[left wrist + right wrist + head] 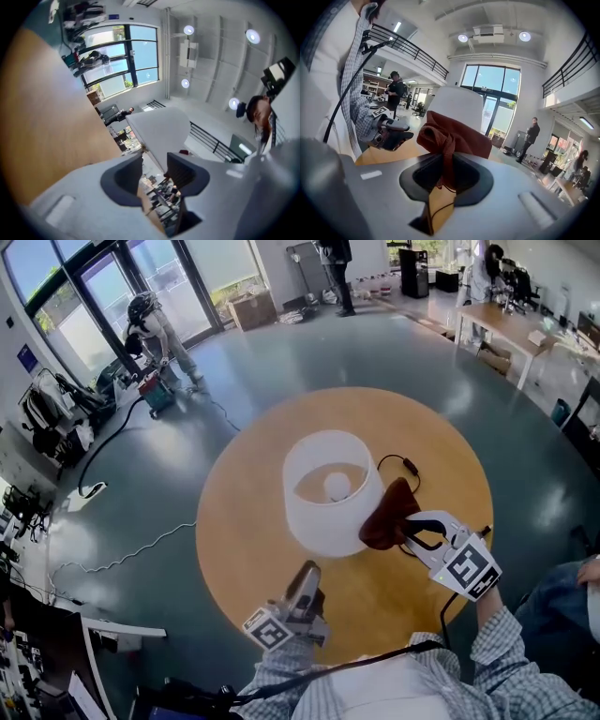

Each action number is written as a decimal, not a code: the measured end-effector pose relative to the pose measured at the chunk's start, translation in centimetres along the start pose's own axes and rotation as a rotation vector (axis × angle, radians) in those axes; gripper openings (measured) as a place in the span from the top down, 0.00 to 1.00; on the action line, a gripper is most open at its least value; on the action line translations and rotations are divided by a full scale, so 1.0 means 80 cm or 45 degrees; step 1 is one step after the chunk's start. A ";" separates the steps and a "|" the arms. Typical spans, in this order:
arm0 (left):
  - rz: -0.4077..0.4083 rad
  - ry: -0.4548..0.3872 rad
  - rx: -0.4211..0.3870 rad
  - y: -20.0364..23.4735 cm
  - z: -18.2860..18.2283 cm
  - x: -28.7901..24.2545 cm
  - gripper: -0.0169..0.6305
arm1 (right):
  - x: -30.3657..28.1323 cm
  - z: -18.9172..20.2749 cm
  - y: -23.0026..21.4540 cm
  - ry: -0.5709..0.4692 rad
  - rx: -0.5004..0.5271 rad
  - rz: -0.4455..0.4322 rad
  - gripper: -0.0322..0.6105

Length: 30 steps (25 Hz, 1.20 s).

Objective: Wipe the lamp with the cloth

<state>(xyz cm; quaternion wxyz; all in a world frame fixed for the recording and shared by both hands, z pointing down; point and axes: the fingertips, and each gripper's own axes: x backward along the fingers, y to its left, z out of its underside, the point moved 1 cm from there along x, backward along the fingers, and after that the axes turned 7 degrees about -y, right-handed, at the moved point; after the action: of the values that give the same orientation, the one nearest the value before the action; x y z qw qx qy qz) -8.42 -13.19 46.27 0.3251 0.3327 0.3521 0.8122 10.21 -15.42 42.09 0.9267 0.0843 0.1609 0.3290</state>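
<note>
- Well off to the left, by the tall glass doors (122, 287), a person (155, 334) bends low over the grey-green floor (141, 484), well apart from the round wooden table (234, 521).
- Left of centre, at the table's near side, the left gripper (307, 576) points at the lower wall of the lamp (328, 512). The left gripper view shows its two jaws standing apart with nothing pinched. The white shade's edge runs down toward the gap. Whether a jaw touches the shade cannot be told.
- At centre, the lamp stands upright on the table, a white drum shade whose open top shows a round bulb (336, 486) inside. A black cord (401, 463) loops on the tabletop just behind it, to the right.
- Just right of the shade, a rust-red cloth (389, 517) sits bunched against the shade's right side, touching it.
- Further right, the right gripper (410, 532) is clamped on the cloth. The right gripper view shows a fold of fabric squeezed between the drawn-in jaws. The rest bulges out ahead of them toward the white shade.
- Below, a checked sleeve (511, 652) leads back from the right gripper to the wearer at the bottom edge.
- Far right, a pale wooden desk (502, 324) stands at the side of the hall.
</note>
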 end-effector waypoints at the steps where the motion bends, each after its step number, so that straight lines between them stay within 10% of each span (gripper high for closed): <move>1: -0.024 0.013 -0.072 0.001 -0.009 0.008 0.73 | 0.001 0.000 0.001 -0.002 -0.003 0.002 0.86; 8: -0.060 0.211 -0.730 -0.027 -0.090 0.003 0.66 | 0.001 0.002 0.002 0.007 0.029 -0.006 0.86; 19: 0.227 0.702 -1.635 -0.115 -0.131 -0.108 0.63 | -0.005 0.002 0.001 0.022 0.054 -0.017 0.86; 30: 0.644 1.540 -2.031 -0.128 -0.071 -0.136 0.63 | -0.009 0.005 0.001 0.044 0.069 -0.033 0.86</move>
<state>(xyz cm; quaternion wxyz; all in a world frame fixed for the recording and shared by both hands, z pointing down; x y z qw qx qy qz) -3.62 -17.94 31.78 0.0393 -0.3795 -0.2647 0.8857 9.81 -15.82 42.68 0.9253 0.1016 0.1870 0.3138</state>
